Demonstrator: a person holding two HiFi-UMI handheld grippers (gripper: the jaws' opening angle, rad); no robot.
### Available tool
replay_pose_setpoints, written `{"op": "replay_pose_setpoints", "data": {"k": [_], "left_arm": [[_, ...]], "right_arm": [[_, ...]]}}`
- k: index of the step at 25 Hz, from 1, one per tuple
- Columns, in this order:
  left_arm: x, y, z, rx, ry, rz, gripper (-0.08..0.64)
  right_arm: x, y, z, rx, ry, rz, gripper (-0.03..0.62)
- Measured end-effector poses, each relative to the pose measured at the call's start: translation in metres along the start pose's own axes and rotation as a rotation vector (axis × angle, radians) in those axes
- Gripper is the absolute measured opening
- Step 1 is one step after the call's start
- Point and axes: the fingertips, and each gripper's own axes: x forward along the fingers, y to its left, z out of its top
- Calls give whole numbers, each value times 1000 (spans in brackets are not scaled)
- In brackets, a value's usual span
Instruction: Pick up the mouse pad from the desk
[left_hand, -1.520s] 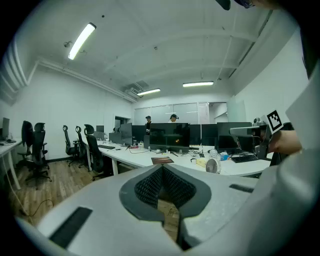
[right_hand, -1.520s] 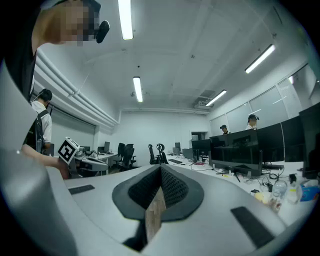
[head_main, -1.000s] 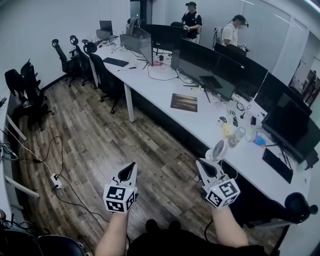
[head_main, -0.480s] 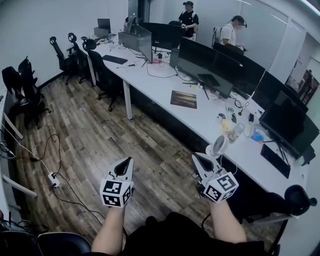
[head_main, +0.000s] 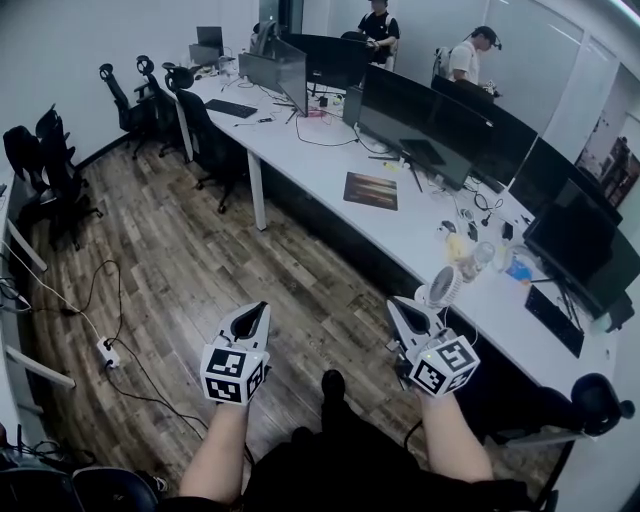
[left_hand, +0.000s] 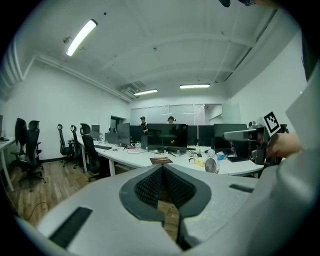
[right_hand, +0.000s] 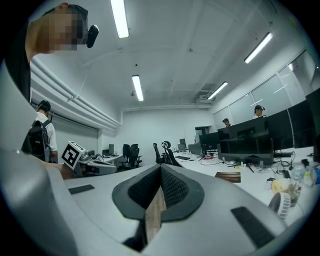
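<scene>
- The left gripper (head_main: 259, 311) carries a cube with black-and-white square markers, a pattern and not writing. It is held over the wooden floor (head_main: 180, 260), short of the desk. In the left gripper view its jaws stand together, tips meeting, with nothing between the pads.
- The mouse pad (head_main: 371, 190) lies flat on the white desk (head_main: 300, 160), in front of the row of dark monitors (head_main: 420, 120). It is a dark rectangle with a brownish-orange picture, and any print on it is too small to read. It lies well apart from both grippers, farther along the desk and between them in the head view.
- The right gripper (head_main: 396, 306), with the same kind of marker cube, is held at the near desk edge just beside a small white fan (head_main: 440, 290). Its jaws are pressed fully together and grip nothing. In the right gripper view the mouse pad shows to the right of the jaws, untouched.
</scene>
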Motion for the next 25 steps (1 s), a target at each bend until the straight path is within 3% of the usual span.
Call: {"op": "replay_pose_setpoints", "data": {"k": [8,25], "left_arm": [[57,17,-1,-5,35,22,9],[280,35,20,-12,133,9,9]], "right_arm": [[38,-54,-12,21,12,10,5],[161,-234,-21,6,103,48,5]]}}
